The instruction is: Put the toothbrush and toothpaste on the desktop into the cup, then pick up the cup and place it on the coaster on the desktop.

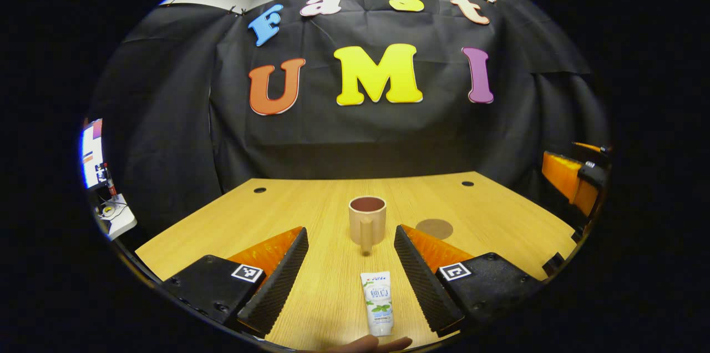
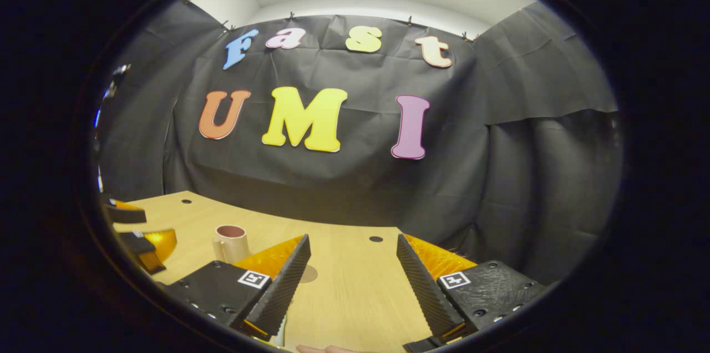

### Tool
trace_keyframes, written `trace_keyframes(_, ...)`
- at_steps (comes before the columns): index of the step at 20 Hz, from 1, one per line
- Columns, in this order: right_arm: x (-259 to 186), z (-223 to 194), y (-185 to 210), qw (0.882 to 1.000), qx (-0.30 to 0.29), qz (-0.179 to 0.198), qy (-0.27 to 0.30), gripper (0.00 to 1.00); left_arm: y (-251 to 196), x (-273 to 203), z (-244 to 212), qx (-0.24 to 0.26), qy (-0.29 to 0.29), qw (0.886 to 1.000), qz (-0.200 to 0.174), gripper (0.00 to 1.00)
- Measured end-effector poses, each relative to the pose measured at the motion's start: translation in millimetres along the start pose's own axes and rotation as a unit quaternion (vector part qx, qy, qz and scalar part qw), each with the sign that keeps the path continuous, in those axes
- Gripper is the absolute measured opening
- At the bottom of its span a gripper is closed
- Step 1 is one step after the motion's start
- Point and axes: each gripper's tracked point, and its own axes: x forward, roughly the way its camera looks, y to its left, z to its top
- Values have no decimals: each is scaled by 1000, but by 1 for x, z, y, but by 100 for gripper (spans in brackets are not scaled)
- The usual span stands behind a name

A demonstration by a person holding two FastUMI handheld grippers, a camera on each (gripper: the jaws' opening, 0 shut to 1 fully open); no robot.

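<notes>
Nearest the lens in the left gripper view, a toothpaste tube [image 1: 378, 303] lies flat on the wooden desktop [image 1: 499, 220] by its near edge, between the wide-spread fingers of the left gripper [image 1: 350, 278], which hold nothing. Beyond it, mid-surface, stands a beige cup [image 1: 366, 222], handle toward the camera, with a round brown coaster [image 1: 434, 228] just to its right. Over the desktop's right part, the right gripper [image 2: 352, 286] is likewise wide open and empty.
</notes>
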Motion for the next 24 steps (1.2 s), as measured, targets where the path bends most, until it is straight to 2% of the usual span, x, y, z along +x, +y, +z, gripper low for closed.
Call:
trace_keyframes(3,2,-1,-2,1000,-2,-5,2,95,-16,0,-45,27,60,998,-11,99)
trace_keyframes(5,1,0,-2,1000,0,-5,1,96,-27,2,-67,25,92,995,-27,99)
trace_keyframes(10,-1,2,-2,1000,-8,-9,1,96,-49,4,-122,-45,197,979,-43,99)
trace_keyframes(14,0,0,-1,1000,-9,-7,0,95,-40,5,-125,-29,208,978,-17,98)
trace_keyframes(16,0,0,0,1000,-11,-6,1,95,-46,4,-127,-21,215,976,-24,95)
trace_keyframes(17,0,0,-1,1000,-13,-6,1,96,-51,3,-132,-18,222,974,-31,100)
trace_keyframes(18,0,0,0,1000,-14,-6,0,95,-53,3,-135,-15,225,974,-32,92)
trace_keyframes(20,-1,1,-1,1000,-15,-7,-2,96,-56,3,-142,-21,235,971,-38,89)
trace_keyframes(23,-2,3,0,1000,-13,-9,-6,96,-50,3,-142,-15,237,971,-26,85)
trace_keyframes(24,-2,2,-1,1000,-13,-9,-6,96,-50,3,-142,-23,236,971,-30,80)
